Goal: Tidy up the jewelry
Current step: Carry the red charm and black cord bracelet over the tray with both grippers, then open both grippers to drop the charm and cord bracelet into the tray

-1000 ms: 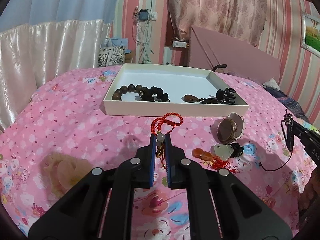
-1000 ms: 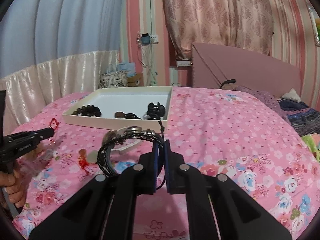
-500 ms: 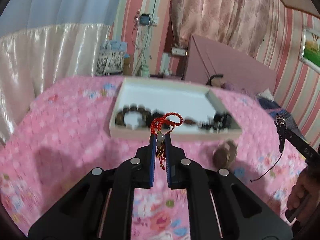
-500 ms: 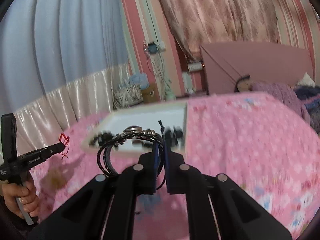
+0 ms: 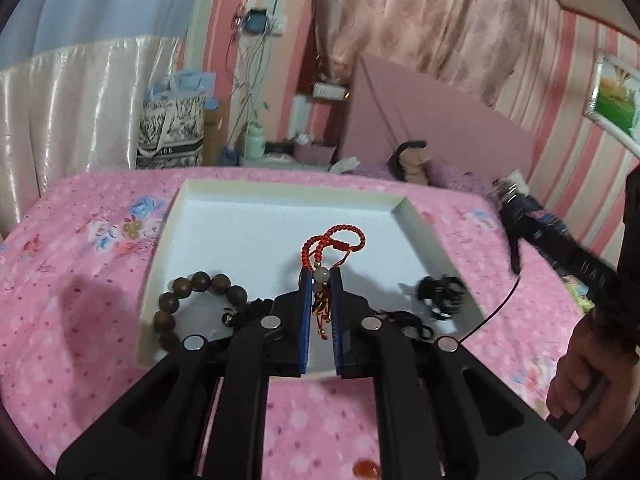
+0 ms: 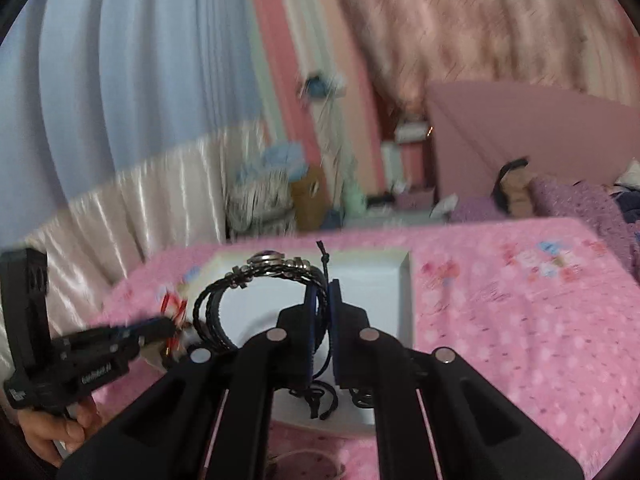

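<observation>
Here, left gripper (image 5: 320, 276) tilted downward over white tray (image 5: 424, 232), fingers clenched on red cord bracelet (image 5: 334, 240), right gripper (image 6: 322, 292) seemingly likewise, gripping black braided bracelet (image 6: 224, 300).

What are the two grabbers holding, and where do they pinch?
Left gripper pinches the red bracelet at its pale bead. Right gripper pinches the black bracelet by its cords.

place: home bedroom | evidence: bed with pink floral bedspread (image 5: 80, 280); padded headboard (image 5: 432, 120); curtains (image 5: 440, 20)
</observation>
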